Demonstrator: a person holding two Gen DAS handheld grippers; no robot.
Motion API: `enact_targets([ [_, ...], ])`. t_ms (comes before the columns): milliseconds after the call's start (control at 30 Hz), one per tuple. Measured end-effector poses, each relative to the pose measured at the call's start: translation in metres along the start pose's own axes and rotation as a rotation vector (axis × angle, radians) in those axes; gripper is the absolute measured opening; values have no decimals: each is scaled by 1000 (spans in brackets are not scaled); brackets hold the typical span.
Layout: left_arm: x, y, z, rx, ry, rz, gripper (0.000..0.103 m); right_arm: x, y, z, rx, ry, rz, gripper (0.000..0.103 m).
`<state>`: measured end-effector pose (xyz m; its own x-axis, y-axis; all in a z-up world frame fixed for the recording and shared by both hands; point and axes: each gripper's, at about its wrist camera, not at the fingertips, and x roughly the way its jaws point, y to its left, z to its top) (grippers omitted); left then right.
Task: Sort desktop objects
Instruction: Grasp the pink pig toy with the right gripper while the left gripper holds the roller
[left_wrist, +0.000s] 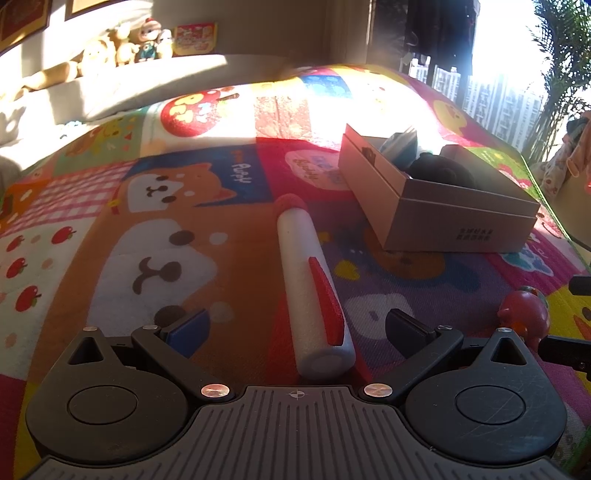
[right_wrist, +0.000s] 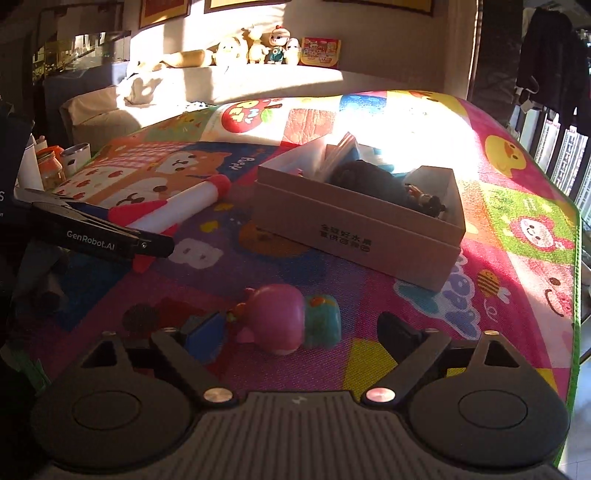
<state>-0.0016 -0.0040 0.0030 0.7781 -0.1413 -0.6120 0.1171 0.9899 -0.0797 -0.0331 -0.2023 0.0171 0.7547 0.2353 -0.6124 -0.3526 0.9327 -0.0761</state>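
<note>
Right wrist view shows the cardboard box (right_wrist: 360, 225) standing open on the cartoon play mat (right_wrist: 517, 221), and it serves here as the landmark for everything else. Inside the box lie a dark rounded thing (right_wrist: 369, 177), what seem to be cards or thin booklets leaning at the far wall, and some small bits in its right corner that are too small to name; so part of the sorting looks done. Two things lie outside it. A pink-and-teal toy figure (right_wrist: 291, 319) lies on its side on the mat, in front of the box on the camera's side, between the spread fingers of the right gripper (right_wrist: 299, 332); the pads do not press on it, though the blue pad (right_wrist: 205, 332) stands just beside its head. To the left of the box lies a white foam rocket (left_wrist: 314, 291) with red tip and fins, its length running toward the box's near corner. In the left wrist view its rear end sits between the wide-spread fingers of the left gripper (left_wrist: 295, 328), neither pad touching it. My judgement is that the figure and the rocket remain to be lifted into the box, and neither is gripped yet.
</note>
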Motion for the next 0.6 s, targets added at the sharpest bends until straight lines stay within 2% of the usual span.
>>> enact_targets([
  [100,0,-2,0,8,3,5,103,-3,-9,-3,13,15,-28,101],
  [267,1,-3,0,17,8,7,103,-8,-16,-10,2,28,-69,101],
  [400,2,-2,0,12,12,7,103,-1,-22,-11,-14,37,-182,101],
  [467,2,-2,0,12,16,6,103,-1,-27,-9,24,34,-152,101],
  [600,3,-2,0,12,20,5,103,2,-21,0,68,28,-6,101],
])
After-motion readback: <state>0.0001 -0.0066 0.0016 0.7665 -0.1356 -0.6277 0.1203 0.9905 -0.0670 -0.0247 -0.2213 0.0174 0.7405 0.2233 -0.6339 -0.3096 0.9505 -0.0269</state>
